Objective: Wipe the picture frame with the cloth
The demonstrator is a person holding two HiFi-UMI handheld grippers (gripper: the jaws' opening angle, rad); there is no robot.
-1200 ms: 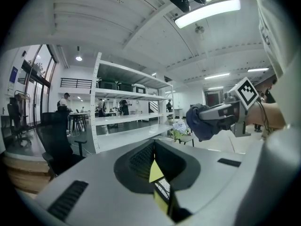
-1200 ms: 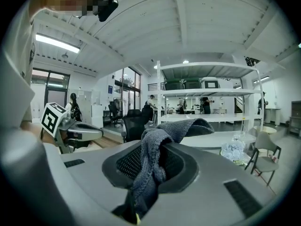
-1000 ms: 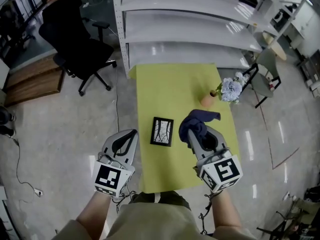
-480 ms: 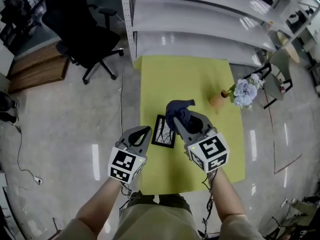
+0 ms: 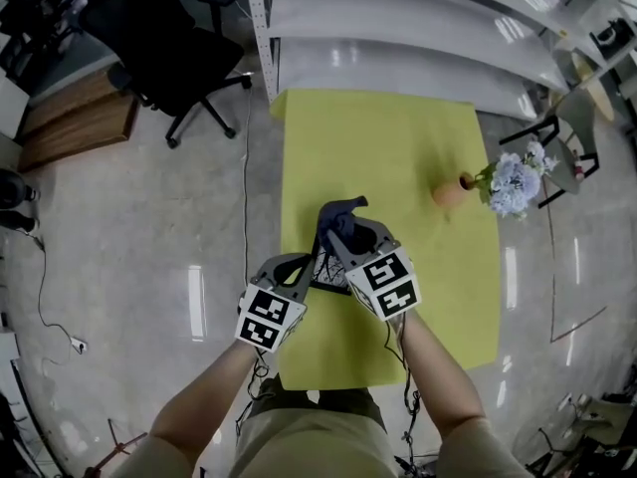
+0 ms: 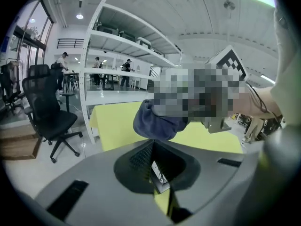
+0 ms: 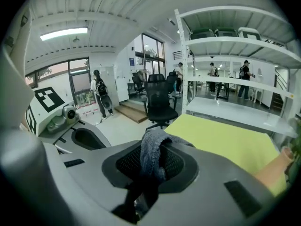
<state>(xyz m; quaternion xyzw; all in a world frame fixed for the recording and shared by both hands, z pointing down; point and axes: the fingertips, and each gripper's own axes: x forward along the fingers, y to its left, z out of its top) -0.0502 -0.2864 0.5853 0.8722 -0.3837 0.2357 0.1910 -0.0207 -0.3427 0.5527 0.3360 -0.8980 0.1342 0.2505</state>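
Note:
The black picture frame (image 5: 325, 273) lies on the yellow table (image 5: 378, 137), mostly hidden under both grippers. My left gripper (image 5: 304, 263) is at the frame's left edge. In the left gripper view a corner of the frame (image 6: 159, 175) sits between the jaws, which look shut on it. My right gripper (image 5: 348, 235) is shut on a dark blue cloth (image 5: 338, 215) and hovers over the frame's upper part. The cloth (image 7: 151, 157) hangs bunched between its jaws, and it also shows in the left gripper view (image 6: 155, 121). Whether the cloth touches the frame is hidden.
A small orange vase (image 5: 450, 189) with pale blue flowers (image 5: 513, 182) stands at the table's right side. White shelving (image 5: 398, 28) runs behind the table. A black office chair (image 5: 159, 38) stands at the far left. A cable (image 5: 40, 297) trails on the floor.
Both grippers closed in on the frame. The right one carried the cloth left over it. The left one moved right to the frame's edge.

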